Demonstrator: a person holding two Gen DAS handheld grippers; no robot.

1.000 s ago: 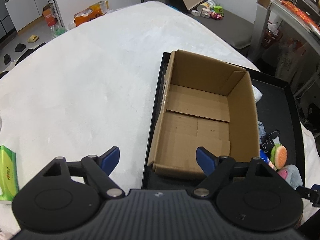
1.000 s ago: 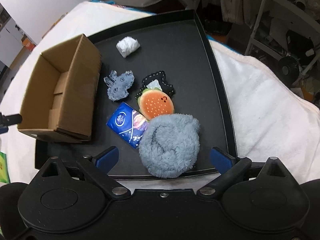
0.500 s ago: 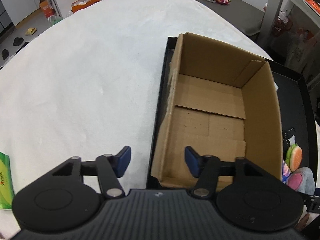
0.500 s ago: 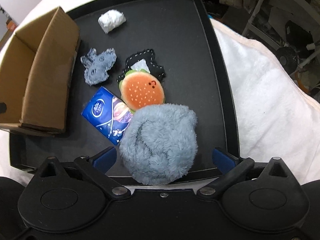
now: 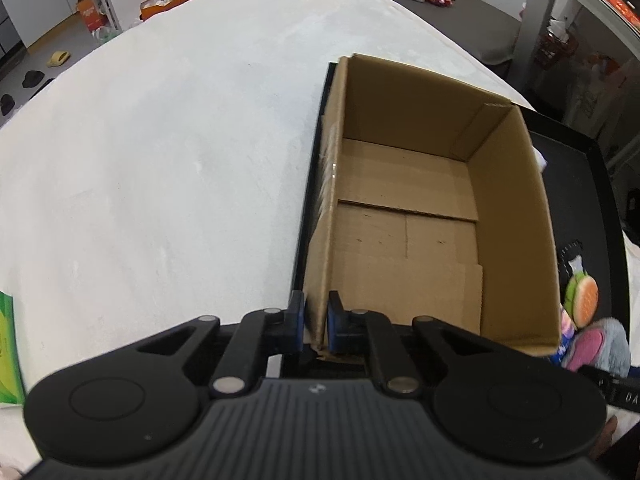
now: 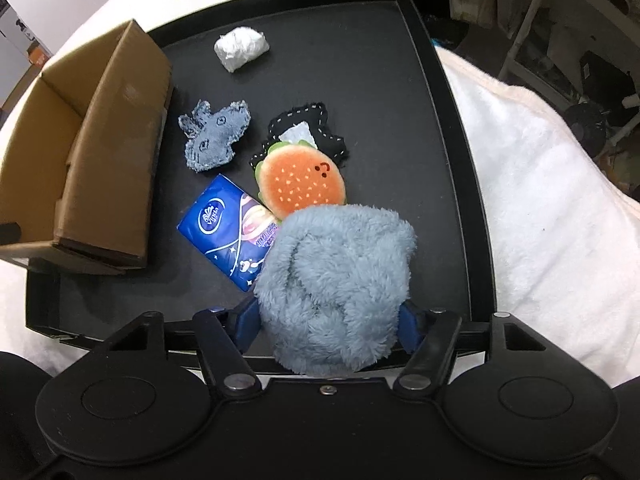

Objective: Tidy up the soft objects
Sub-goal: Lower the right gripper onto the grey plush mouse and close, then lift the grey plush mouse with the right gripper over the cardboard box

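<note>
You are pinching the near-left corner wall of the cardboard box [image 5: 432,208] with your left gripper [image 5: 314,322], its jaws having just closed narrow on the cardboard. Your right gripper [image 6: 326,320] is straddling the fluffy blue plush [image 6: 336,288] at the near edge of the black tray [image 6: 452,92]; its jaws have just been closing, and the pads are meeting the fur on both sides. The box is lying to the left of the plush, long axis running near to far, its open top empty, so the carry is going leftward over the right wall. Just beyond the plush, the tissue pack [image 6: 224,226] and burger toy [image 6: 304,184] are touching it; the denim toy [image 6: 214,136], the black felt piece [image 6: 320,124] and the white wad [image 6: 240,48] are lying farther off.
</note>
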